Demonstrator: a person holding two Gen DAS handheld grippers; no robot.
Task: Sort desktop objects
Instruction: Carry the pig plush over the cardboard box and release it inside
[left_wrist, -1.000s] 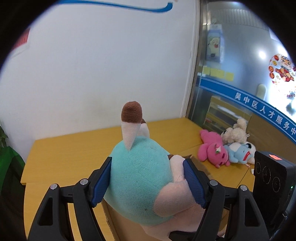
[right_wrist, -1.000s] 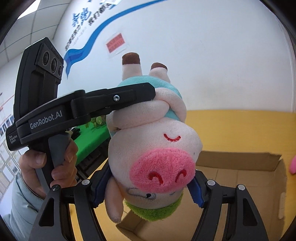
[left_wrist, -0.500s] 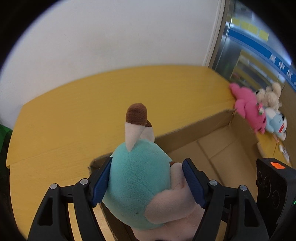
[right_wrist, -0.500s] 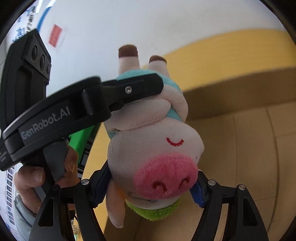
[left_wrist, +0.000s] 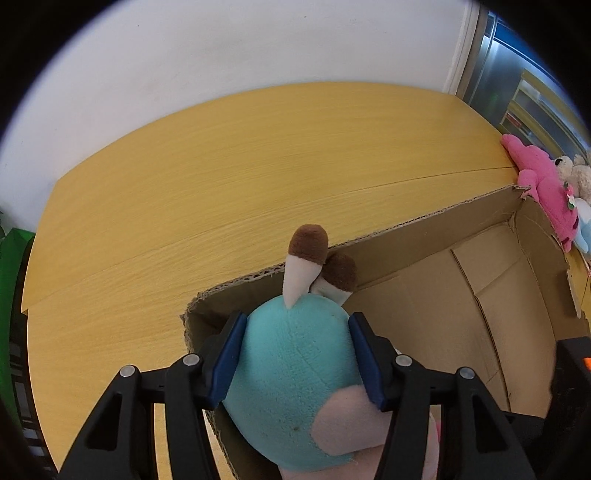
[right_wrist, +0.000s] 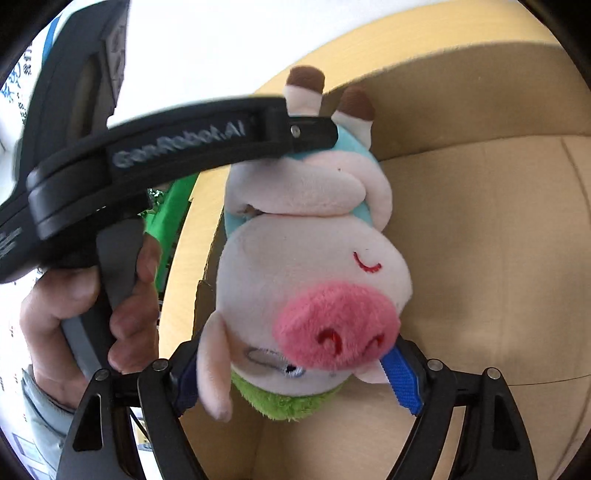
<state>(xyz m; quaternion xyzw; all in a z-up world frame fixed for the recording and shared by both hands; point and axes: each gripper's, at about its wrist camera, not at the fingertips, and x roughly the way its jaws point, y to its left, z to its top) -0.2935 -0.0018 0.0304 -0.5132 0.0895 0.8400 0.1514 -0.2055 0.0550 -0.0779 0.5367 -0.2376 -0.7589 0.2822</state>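
Pig plush (left_wrist: 295, 376) hangs upside down over the open cardboard box (left_wrist: 461, 295), brown-tipped legs pointing up by the box's near-left corner. A sec ago it was held high w/ the white wall behind it; now both claws have dropped & tipped downward, so box floor and yellow bench (left_wrist: 221, 177) fill the views.

Left claw (left_wrist: 295, 358): blue pads (left_wrist: 228, 363) press the teal body from both sides, clamped on it, jaws closing tighter than before. In the right wrist view the same claw's black arm crosses above the plush at its legs, a person's hand (right_wrist: 92, 295) round the grip.

Right claw (right_wrist: 295, 384): sits at the pig's head, by the green tuft. Jaws are opening; the right blue pad (right_wrist: 402, 376) shows nearly bare beside the ear, whereas earlier both pads were tucked against the head. Left pad hidden behind the floppy ear, can't tell if it touches. Head is between the jaws.

Pink plush (left_wrist: 543, 184) & other soft toys lie on the bench beyond the box's far corner.
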